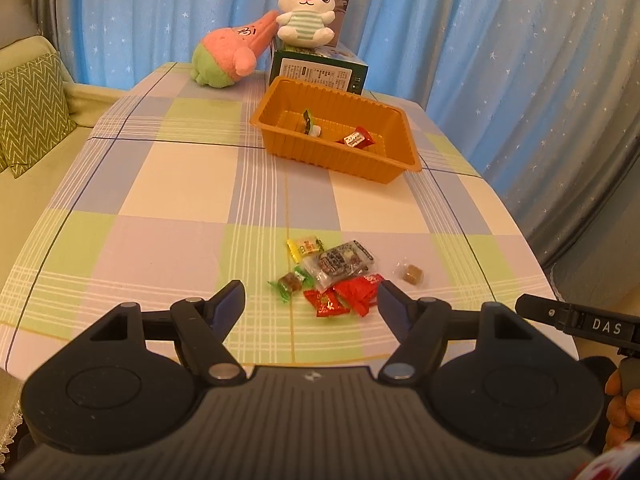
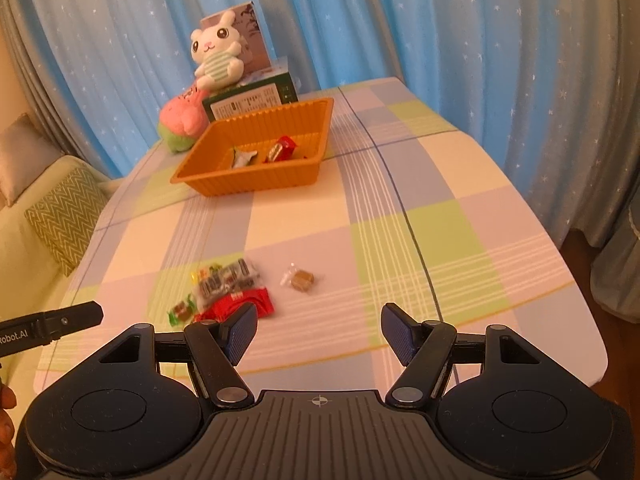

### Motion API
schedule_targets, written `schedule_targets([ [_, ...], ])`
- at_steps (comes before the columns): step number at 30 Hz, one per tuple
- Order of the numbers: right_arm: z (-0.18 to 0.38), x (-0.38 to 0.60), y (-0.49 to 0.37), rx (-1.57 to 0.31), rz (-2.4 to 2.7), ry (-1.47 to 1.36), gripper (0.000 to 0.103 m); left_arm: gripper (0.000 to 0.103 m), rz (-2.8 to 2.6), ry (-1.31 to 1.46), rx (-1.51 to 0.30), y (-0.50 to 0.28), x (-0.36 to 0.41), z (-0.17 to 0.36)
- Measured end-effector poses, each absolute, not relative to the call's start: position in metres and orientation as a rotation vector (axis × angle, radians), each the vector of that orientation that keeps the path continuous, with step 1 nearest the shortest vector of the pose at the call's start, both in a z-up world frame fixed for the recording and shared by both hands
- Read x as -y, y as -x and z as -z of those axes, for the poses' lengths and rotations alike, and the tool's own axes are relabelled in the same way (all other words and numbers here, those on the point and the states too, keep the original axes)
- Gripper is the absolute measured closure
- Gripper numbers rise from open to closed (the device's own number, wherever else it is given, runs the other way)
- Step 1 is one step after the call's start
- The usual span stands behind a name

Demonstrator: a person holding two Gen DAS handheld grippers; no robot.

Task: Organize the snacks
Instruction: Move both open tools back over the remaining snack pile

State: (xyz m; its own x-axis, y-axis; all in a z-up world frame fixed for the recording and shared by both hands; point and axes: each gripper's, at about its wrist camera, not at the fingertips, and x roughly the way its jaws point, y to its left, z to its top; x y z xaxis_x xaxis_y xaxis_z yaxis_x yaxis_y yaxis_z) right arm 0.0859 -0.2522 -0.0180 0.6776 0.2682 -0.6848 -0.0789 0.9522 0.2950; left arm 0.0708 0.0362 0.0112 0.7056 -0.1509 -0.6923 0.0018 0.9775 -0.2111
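Note:
A small heap of wrapped snacks (image 1: 334, 274) lies on the checked tablecloth near the front edge, with red, green, yellow and clear packets. A lone brown candy in clear wrap (image 1: 411, 273) (image 2: 301, 279) sits just to its right. My left gripper (image 1: 311, 305) hangs open just short of the heap, nothing between its fingers. My right gripper (image 2: 318, 330) is open too, empty, with the heap (image 2: 224, 292) ahead to its left. Farther back stands an orange tray (image 1: 394, 164) (image 2: 256, 184) holding a red packet (image 1: 357, 139) (image 2: 280, 149) and a green-white one (image 1: 310, 124) (image 2: 242, 157).
Behind the tray are a dark green box (image 1: 318, 70), a white bunny plush (image 1: 306, 10) and a pink-green plush (image 1: 230, 56). Blue star curtains hang behind. A sofa with a zigzag cushion (image 1: 28, 116) lies left of the table. The table edge drops off at right (image 2: 576, 304).

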Motion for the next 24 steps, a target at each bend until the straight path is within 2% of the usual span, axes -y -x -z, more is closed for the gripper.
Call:
schedule_targets([
  [17,0.04,0.256,-0.091,-0.839,-0.18,-0.26,0.035,0.032,0.124,0.19,-0.845,-0.078,-0.022,0.019],
  [24,0.054,0.255,-0.103,-0.854,-0.186,-0.253,0.034,0.037,0.127,0.201,-0.854,-0.092,-0.015,0.035],
])
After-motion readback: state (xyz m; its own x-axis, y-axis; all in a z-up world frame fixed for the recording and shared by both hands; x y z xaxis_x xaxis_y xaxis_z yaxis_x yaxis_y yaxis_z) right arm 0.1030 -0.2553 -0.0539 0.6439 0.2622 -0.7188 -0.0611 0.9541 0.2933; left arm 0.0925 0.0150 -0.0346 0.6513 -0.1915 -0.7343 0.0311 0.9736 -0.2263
